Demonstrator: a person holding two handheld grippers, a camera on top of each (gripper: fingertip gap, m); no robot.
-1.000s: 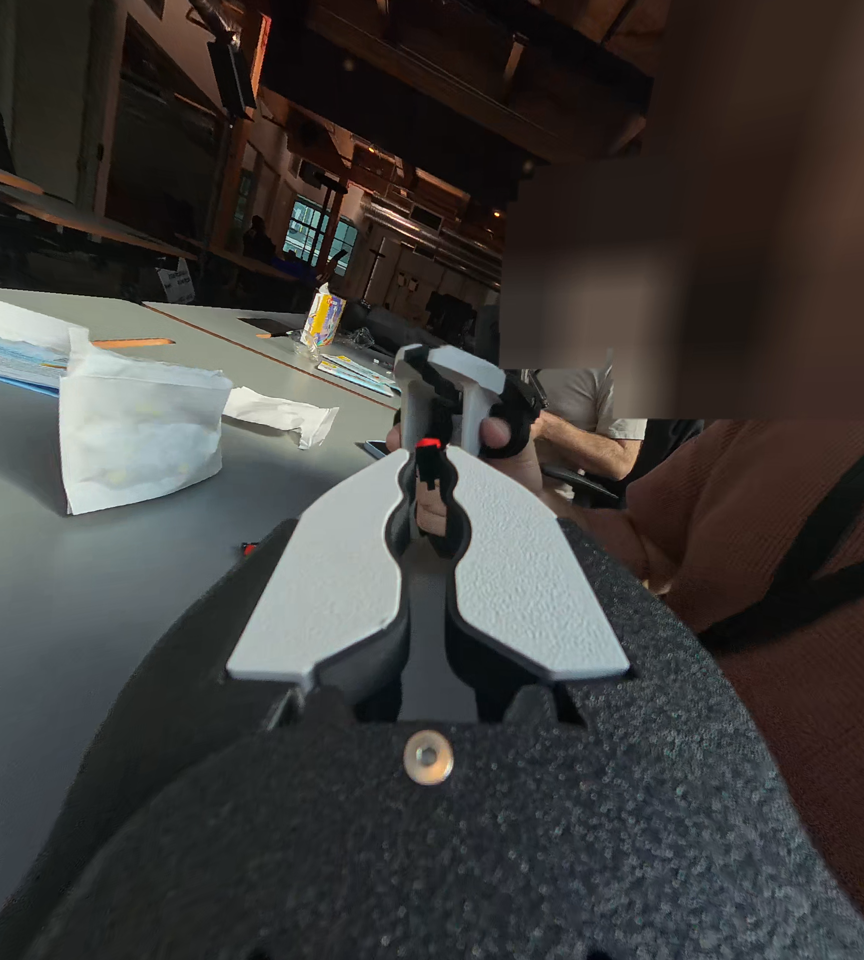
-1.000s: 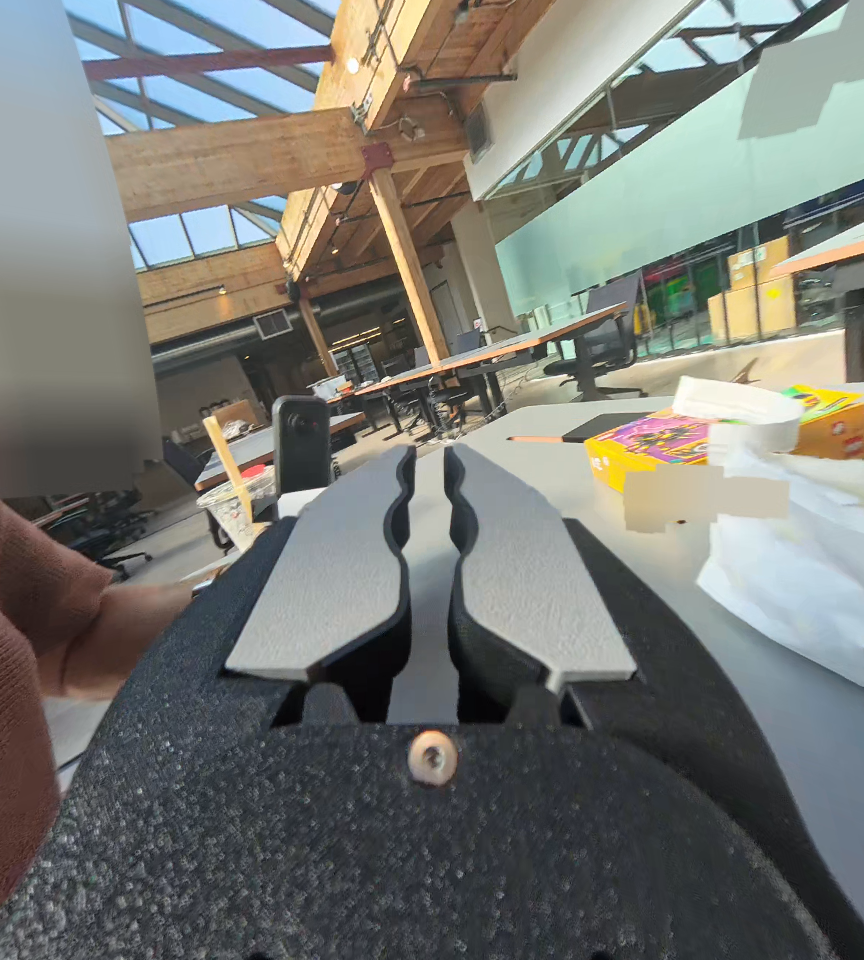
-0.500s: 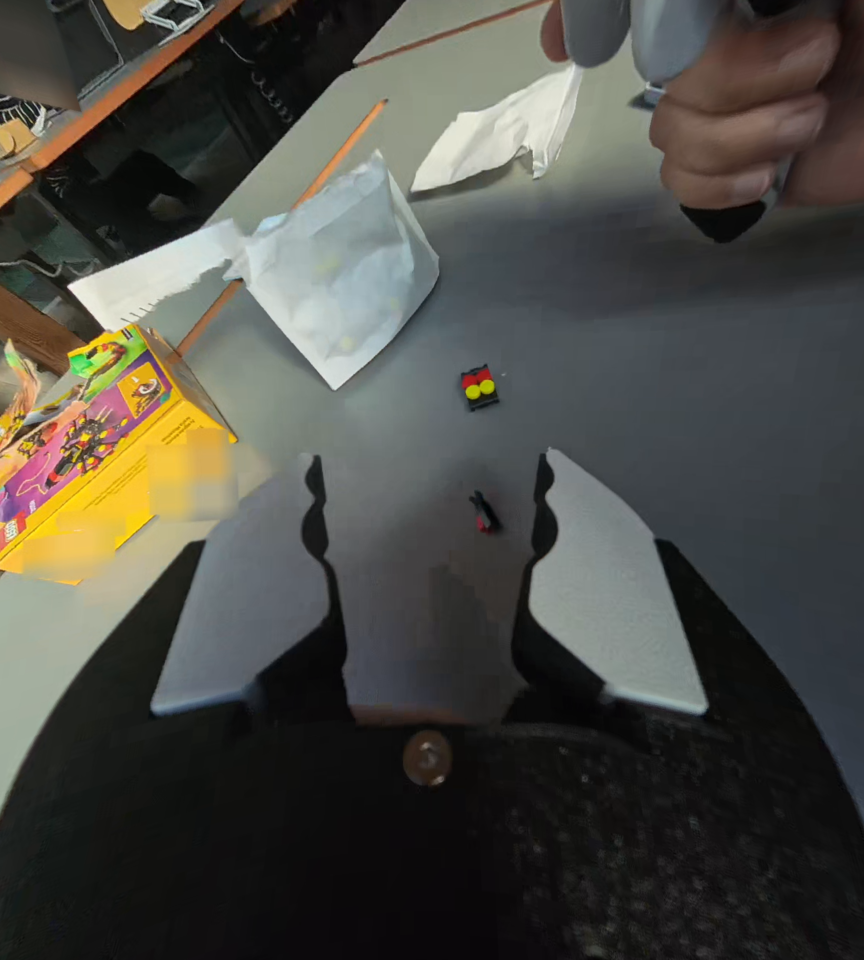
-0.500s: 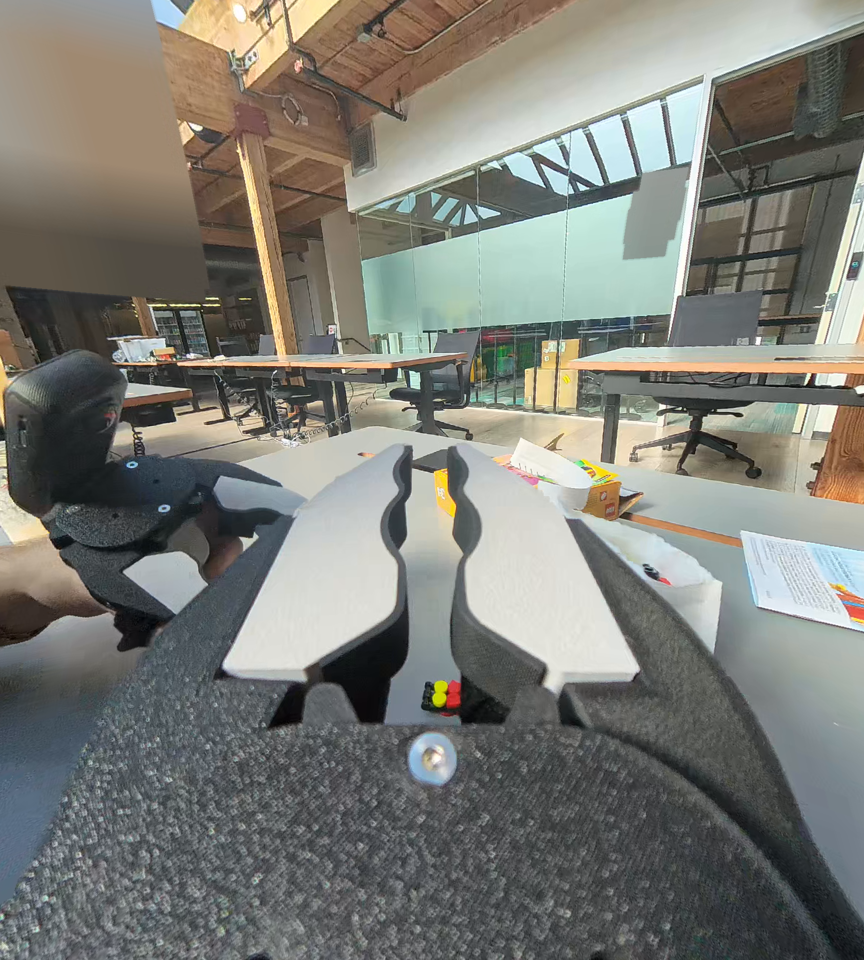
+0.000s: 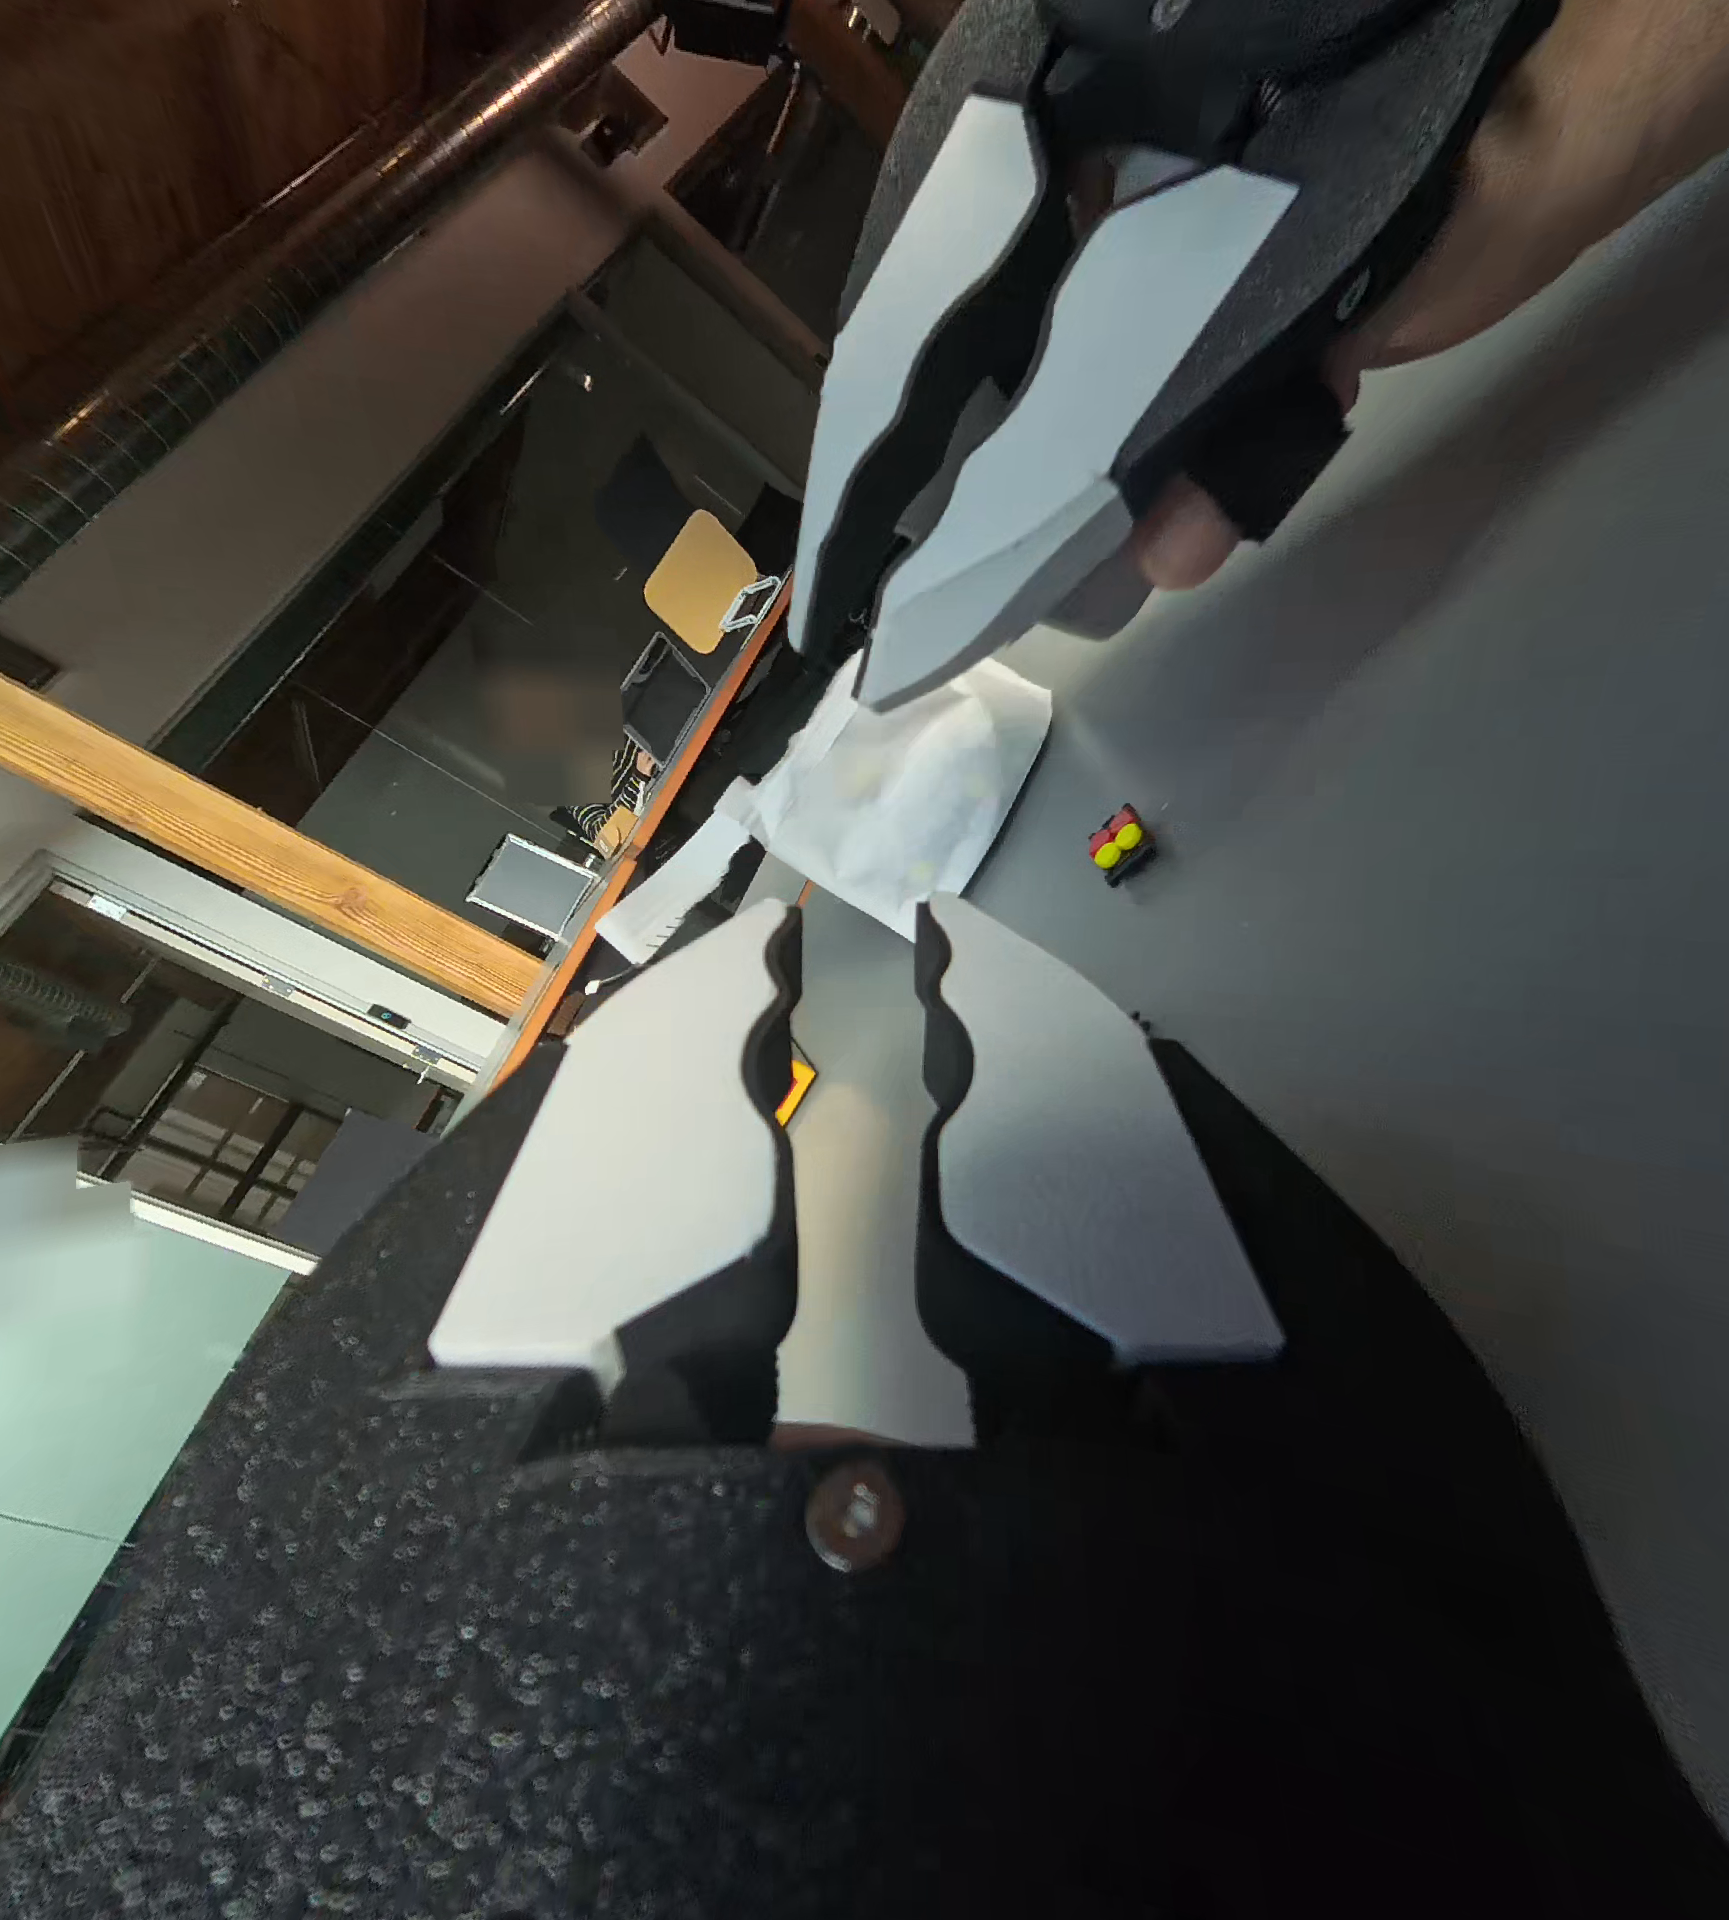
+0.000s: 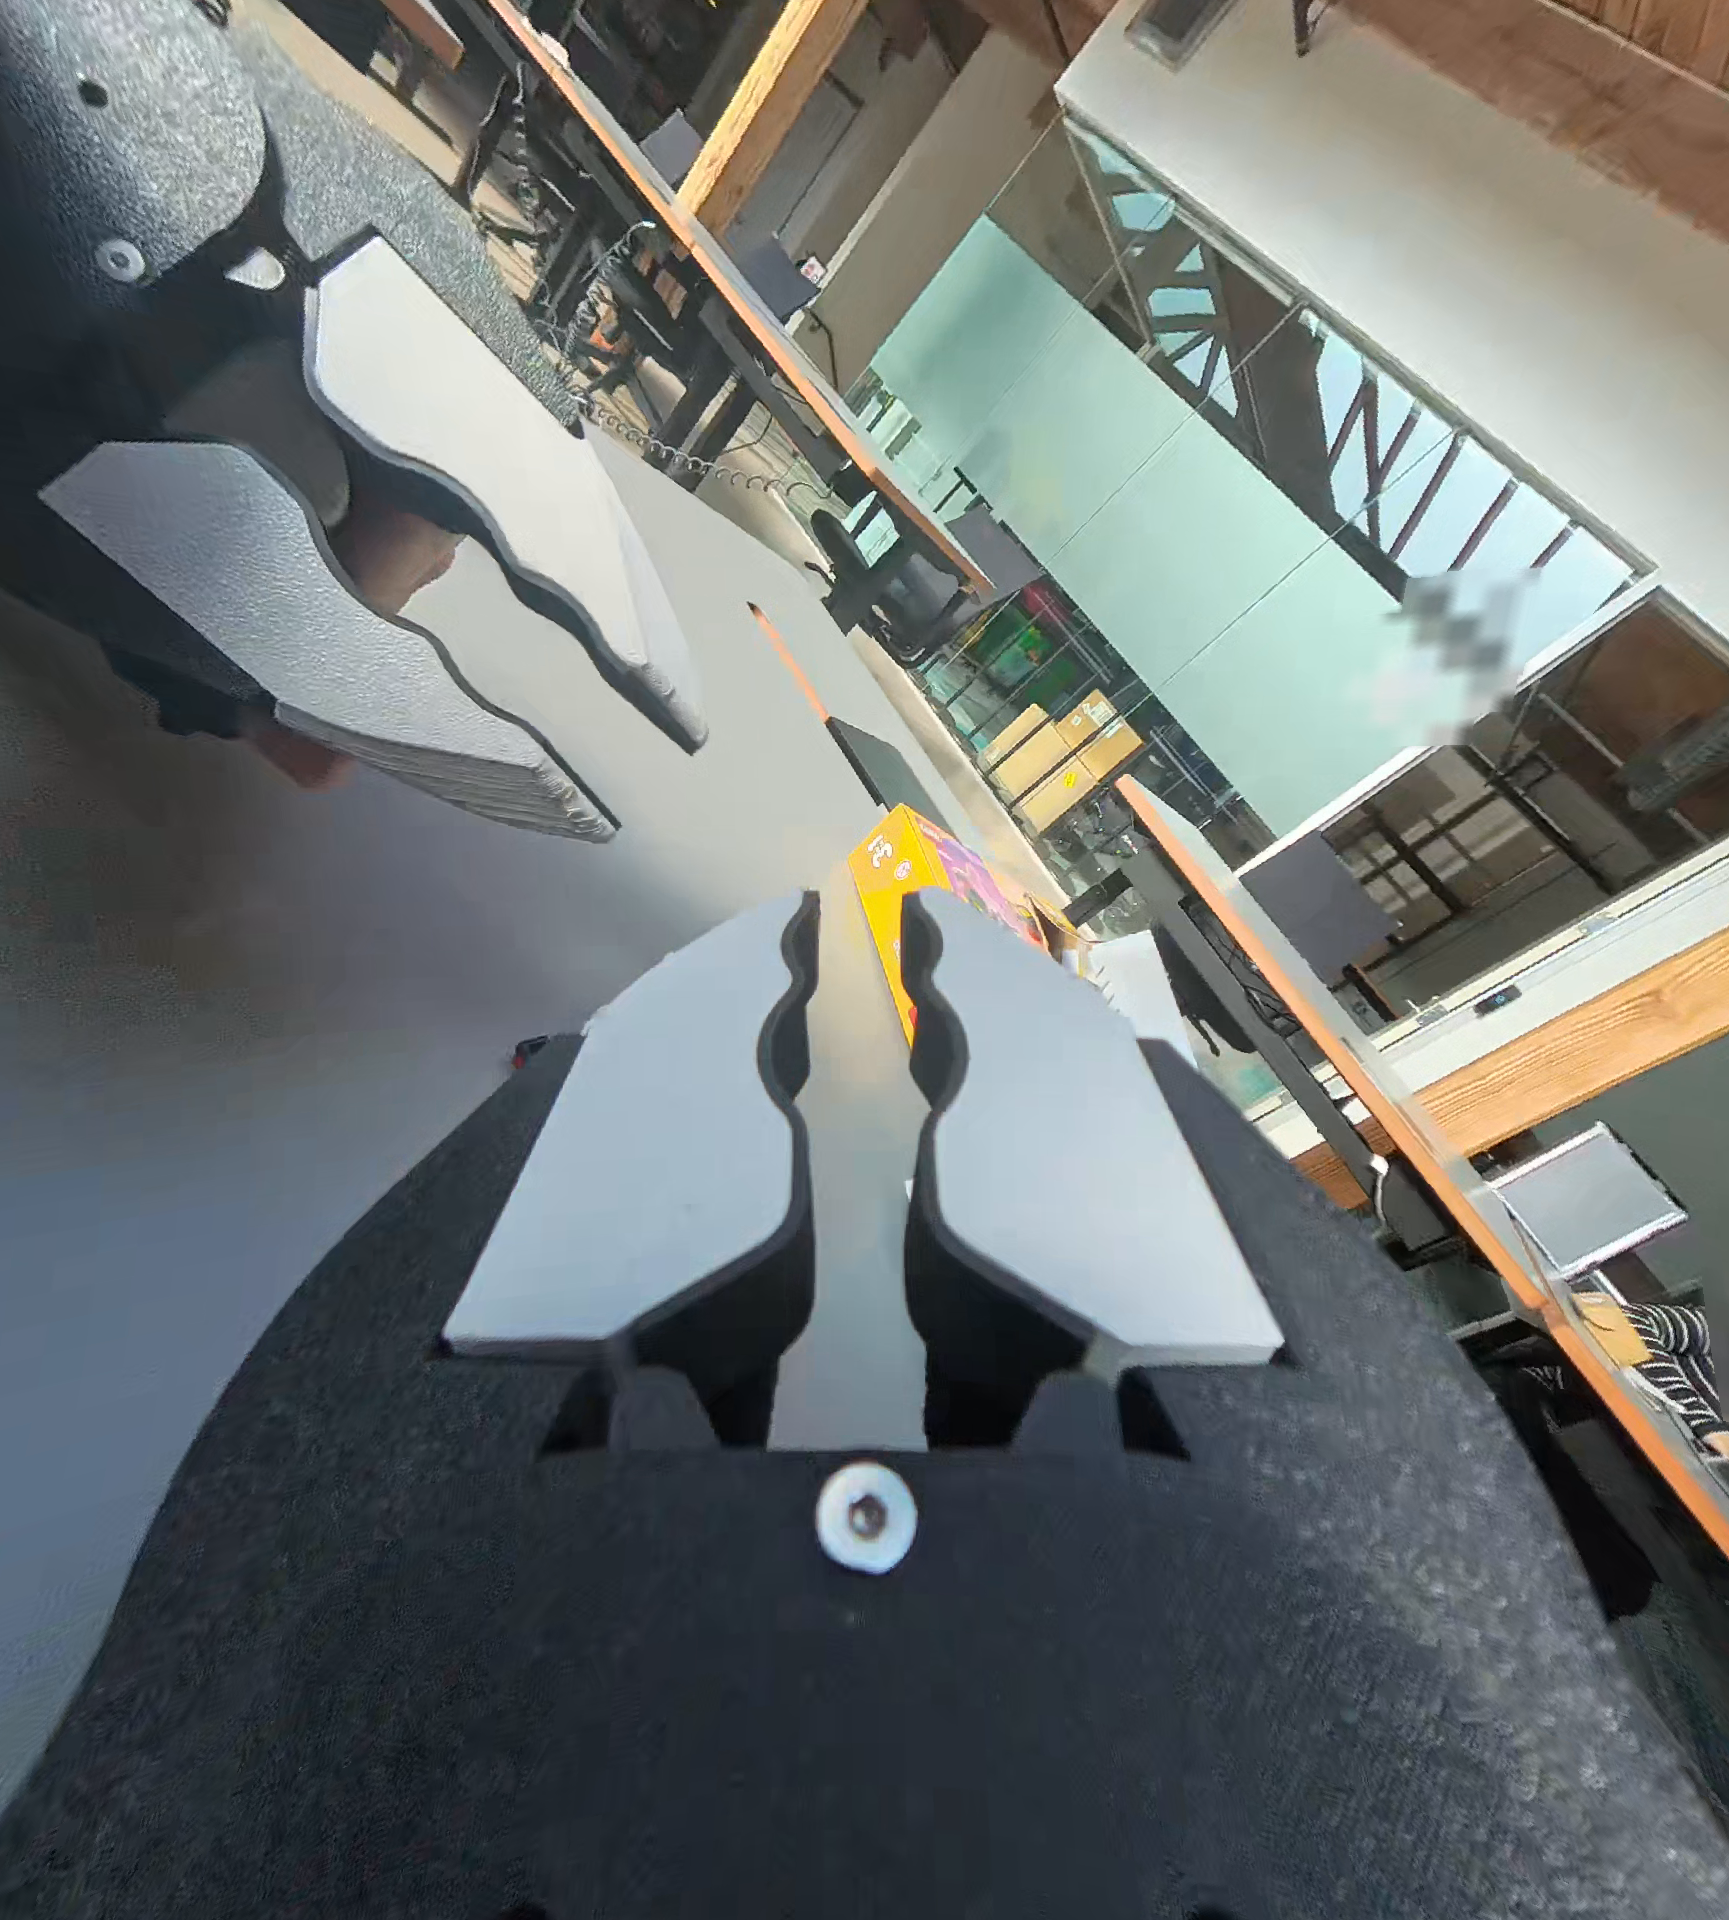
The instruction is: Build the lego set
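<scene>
A small black lego assembly (image 5: 1120,844) with red and yellow studs lies on the grey table (image 5: 1462,935), to the right beyond my left gripper. My left gripper (image 5: 855,920) is tilted, its jaws stand a little apart and nothing is between them. My right gripper (image 6: 865,902) is also slightly open and empty. It hangs above the table in the left wrist view (image 5: 844,675), over a white paper bag (image 5: 901,800). The left gripper shows at the upper left of the right wrist view (image 6: 652,790). A tiny red and black piece (image 6: 527,1055) lies by my right gripper's left side.
A yellow lego box (image 6: 886,883) stands just beyond my right fingertips. A torn white paper strip (image 5: 662,904) lies near the orange-trimmed table edge (image 5: 652,821). A dark flat item (image 6: 881,758) lies farther back. A hand (image 5: 1182,540) holds the right gripper. Across from one pair of fingers to the other is roughly 5 cm.
A second ago my left gripper held a small black and red piece. Half a second ago it was wide open with the piece on the table. Now its jaws have narrowed on nothing. Both views have swung and tilted.
</scene>
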